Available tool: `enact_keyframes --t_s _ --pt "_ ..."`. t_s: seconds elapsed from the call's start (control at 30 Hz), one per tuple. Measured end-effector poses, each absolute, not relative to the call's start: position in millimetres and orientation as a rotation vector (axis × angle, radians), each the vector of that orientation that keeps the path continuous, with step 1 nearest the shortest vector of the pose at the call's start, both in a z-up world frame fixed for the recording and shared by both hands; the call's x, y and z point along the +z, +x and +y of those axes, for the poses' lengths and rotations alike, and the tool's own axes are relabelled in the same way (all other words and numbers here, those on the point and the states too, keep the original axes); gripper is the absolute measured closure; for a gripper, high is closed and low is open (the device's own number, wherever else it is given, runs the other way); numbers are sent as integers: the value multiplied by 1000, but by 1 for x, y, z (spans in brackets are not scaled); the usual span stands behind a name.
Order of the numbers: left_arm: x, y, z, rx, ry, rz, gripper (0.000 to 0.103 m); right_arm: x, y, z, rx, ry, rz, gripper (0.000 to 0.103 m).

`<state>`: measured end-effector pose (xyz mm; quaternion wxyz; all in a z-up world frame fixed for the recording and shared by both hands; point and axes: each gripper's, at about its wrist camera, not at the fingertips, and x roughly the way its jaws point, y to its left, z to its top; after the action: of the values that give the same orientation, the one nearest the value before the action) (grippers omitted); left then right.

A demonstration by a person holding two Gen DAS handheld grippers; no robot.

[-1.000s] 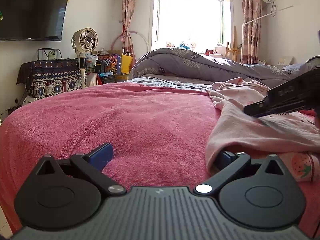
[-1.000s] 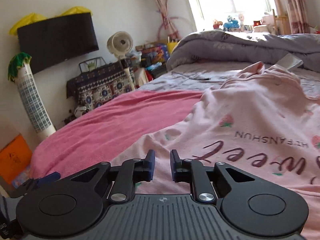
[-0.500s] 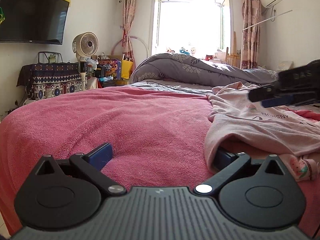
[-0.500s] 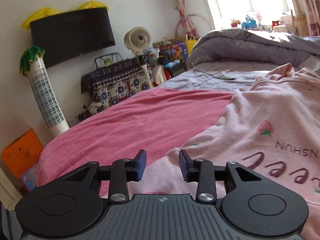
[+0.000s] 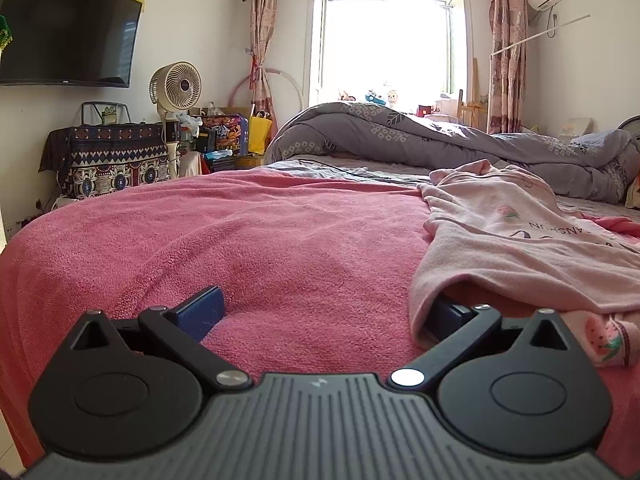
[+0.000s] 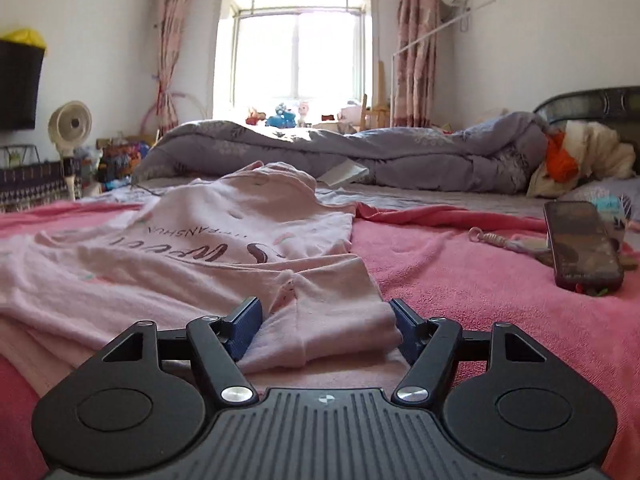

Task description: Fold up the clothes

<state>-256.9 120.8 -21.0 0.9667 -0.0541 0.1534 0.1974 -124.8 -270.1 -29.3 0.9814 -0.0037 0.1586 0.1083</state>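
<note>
A pale pink shirt (image 5: pixel 520 240) with dark lettering and strawberry prints lies on a pink towel blanket (image 5: pixel 260 248) on the bed. My left gripper (image 5: pixel 324 312) is open and rests on the blanket at the shirt's left edge; its right fingertip is under the fabric. In the right wrist view the shirt (image 6: pixel 180 256) lies ahead and left. My right gripper (image 6: pixel 326 324) is open, with a folded sleeve or hem end (image 6: pixel 320 312) lying between its fingers.
A black phone (image 6: pixel 580 244) and a small charm (image 6: pixel 496 238) lie on the blanket to the right. A grey quilt (image 6: pixel 380 156) is bunched along the far side of the bed. A fan (image 5: pixel 176 88), a TV (image 5: pixel 64 36) and a cluttered stand are at the left wall.
My right gripper has swung to the right, opened wider and come down at the shirt's near end. It has left the left wrist view. The left gripper has barely moved.
</note>
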Motion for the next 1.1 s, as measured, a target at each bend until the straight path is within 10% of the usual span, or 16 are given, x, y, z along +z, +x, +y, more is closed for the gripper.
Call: enact_keyframes --t_s 0.33,0.67,1.1 --pt "-4 -283 130 384 -206 317 0 -10 -176 -290 235 -95 279 25" --pt "12 -312 160 324 -510 197 0 -25 -183 -381 351 518 409 22" --pt "91 -184 148 98 -247 287 0 33 -112 -371 415 349 278 22"
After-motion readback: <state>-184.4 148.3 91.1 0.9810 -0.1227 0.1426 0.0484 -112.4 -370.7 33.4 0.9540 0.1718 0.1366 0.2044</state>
